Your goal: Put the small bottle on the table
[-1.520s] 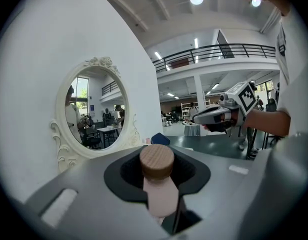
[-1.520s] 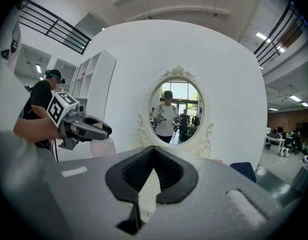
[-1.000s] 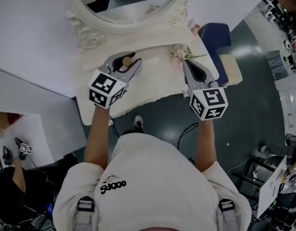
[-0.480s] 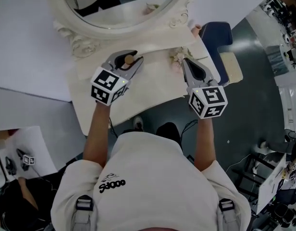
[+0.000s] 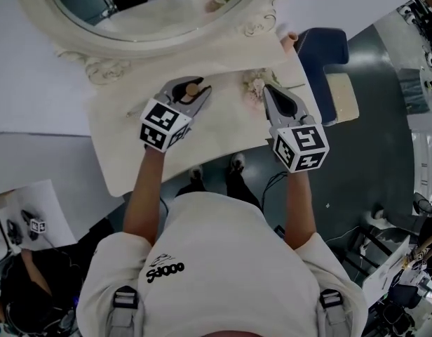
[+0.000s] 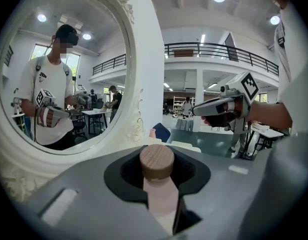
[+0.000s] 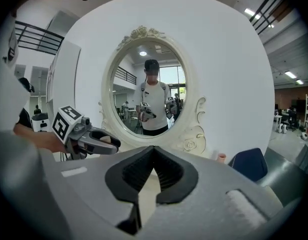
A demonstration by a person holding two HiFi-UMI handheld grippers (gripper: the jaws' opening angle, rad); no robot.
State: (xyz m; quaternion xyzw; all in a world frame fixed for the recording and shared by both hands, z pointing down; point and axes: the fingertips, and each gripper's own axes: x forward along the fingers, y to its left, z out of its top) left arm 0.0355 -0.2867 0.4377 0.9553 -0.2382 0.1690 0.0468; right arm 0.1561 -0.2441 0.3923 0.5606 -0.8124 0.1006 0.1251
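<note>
The small bottle [image 5: 193,88], pale pink with a round wooden cap [image 6: 156,161], stands upright between the jaws of my left gripper [image 5: 188,84], which is shut on it. It is held over the cream table [image 5: 223,128], just in front of the oval mirror [image 5: 153,12]; whether its base touches the top is hidden. My right gripper [image 5: 267,90] hovers over the table's right part, jaws shut with the tips meeting and nothing between them. In the right gripper view its tips [image 7: 154,148] point at the mirror.
The mirror's ornate white frame [image 5: 97,48] stands along the back of the table. A pale flower ornament [image 5: 257,84] lies beside my right gripper, and a small pink item [image 5: 292,38] sits at the far right corner. A blue chair [image 5: 321,55] stands to the right.
Both grippers have moved forward over the table top, nearer the mirror. The left one still holds the bottle; the right jaws stay shut.
</note>
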